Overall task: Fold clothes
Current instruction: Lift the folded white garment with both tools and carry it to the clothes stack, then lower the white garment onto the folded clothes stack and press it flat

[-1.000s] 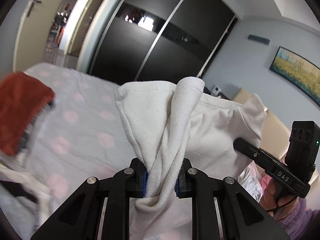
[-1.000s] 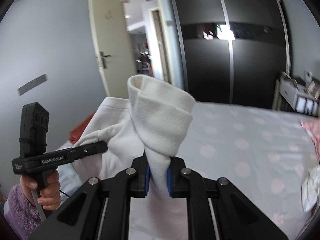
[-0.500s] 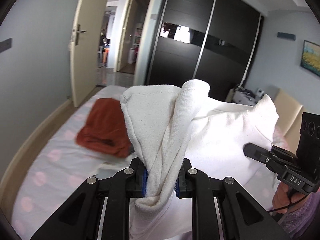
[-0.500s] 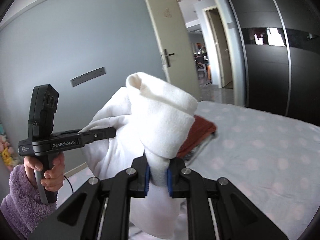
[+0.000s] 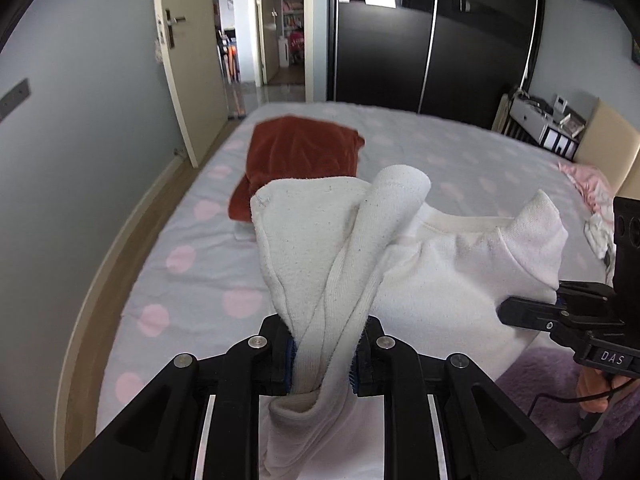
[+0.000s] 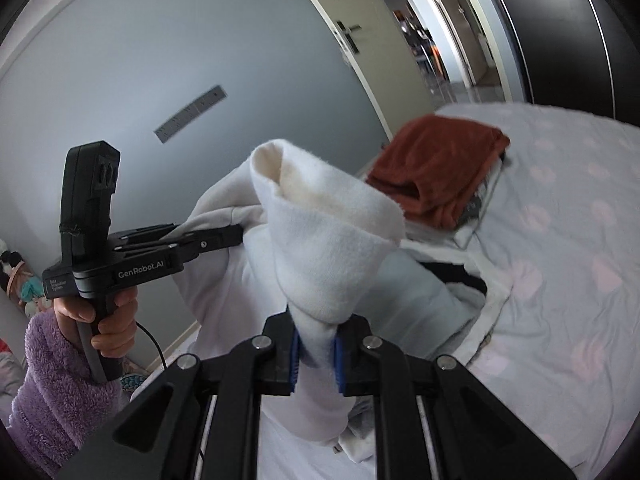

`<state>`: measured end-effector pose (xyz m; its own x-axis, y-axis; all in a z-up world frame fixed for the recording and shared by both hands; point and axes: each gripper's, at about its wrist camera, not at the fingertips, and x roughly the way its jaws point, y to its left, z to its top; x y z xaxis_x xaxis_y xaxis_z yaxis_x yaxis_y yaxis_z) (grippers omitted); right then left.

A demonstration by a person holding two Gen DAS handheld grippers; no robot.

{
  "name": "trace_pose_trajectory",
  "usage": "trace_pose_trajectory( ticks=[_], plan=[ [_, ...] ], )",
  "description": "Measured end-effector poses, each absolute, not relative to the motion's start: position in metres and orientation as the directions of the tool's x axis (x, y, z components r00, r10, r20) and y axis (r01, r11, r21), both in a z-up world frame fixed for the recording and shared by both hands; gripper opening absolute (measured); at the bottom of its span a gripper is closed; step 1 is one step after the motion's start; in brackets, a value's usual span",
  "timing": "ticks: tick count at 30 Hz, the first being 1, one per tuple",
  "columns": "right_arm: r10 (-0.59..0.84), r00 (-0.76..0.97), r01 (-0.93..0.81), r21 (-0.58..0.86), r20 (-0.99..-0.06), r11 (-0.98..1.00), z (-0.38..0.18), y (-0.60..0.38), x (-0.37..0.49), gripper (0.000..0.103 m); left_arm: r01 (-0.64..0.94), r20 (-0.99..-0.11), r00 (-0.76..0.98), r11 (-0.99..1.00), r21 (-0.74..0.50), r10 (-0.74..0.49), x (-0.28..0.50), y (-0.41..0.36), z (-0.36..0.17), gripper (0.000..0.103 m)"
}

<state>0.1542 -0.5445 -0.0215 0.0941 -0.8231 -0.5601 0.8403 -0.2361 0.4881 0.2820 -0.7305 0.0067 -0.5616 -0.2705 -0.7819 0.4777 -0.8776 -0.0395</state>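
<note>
A white sweatshirt [image 5: 448, 268] hangs between both grippers above the bed. My left gripper [image 5: 323, 354] is shut on a bunched white fold of it. My right gripper [image 6: 316, 354] is shut on another bunched part of the same sweatshirt [image 6: 328, 240]. The right gripper also shows at the right of the left wrist view [image 5: 560, 312], pinching the cloth. The left gripper shows at the left of the right wrist view [image 6: 224, 240], also on the cloth.
A folded rust-red garment [image 5: 300, 156] lies on a stack on the bed [image 5: 200, 280], seen too in the right wrist view [image 6: 436, 168]. Pink and white clothes [image 5: 592, 200] lie at the bed's far right. A door and dark wardrobe [image 5: 432, 36] stand beyond.
Both grippers have swung left with the sweatshirt and tilted down toward the bed. The red garment stack has come into the middle of both views.
</note>
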Motion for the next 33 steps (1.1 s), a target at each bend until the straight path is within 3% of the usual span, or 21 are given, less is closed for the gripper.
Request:
trace_pose_trajectory(
  ticks=[13,22,31,33],
  plan=[
    [-0.719,0.115,0.773,0.516,-0.686,-0.368,-0.109,-0.608,0.067,0.012,0.423,-0.891,-0.436,-0.903,-0.081,-0.124,0.187,-0.787,-0.084,0.022],
    [-0.642,0.176,0.712,0.547,-0.747,-0.441,-0.181,-0.629,0.037,0.013,0.416,-0.935,-0.35,-0.904,-0.097,-0.061,0.166,-0.807,-0.131,0.027],
    [-0.602,0.168,0.734,0.507,-0.781,-0.453,-0.182,-0.633,0.041,0.018,0.421,-0.949,-0.305,-0.905,-0.063,-0.076,0.164,-0.806,-0.134,0.03],
    [-0.587,0.166,0.733,0.497,-0.793,-0.464,-0.179,-0.633,0.04,0.018,0.433,-0.95,-0.296,-0.901,-0.04,-0.1,0.166,-0.805,-0.13,0.036]
  ],
)
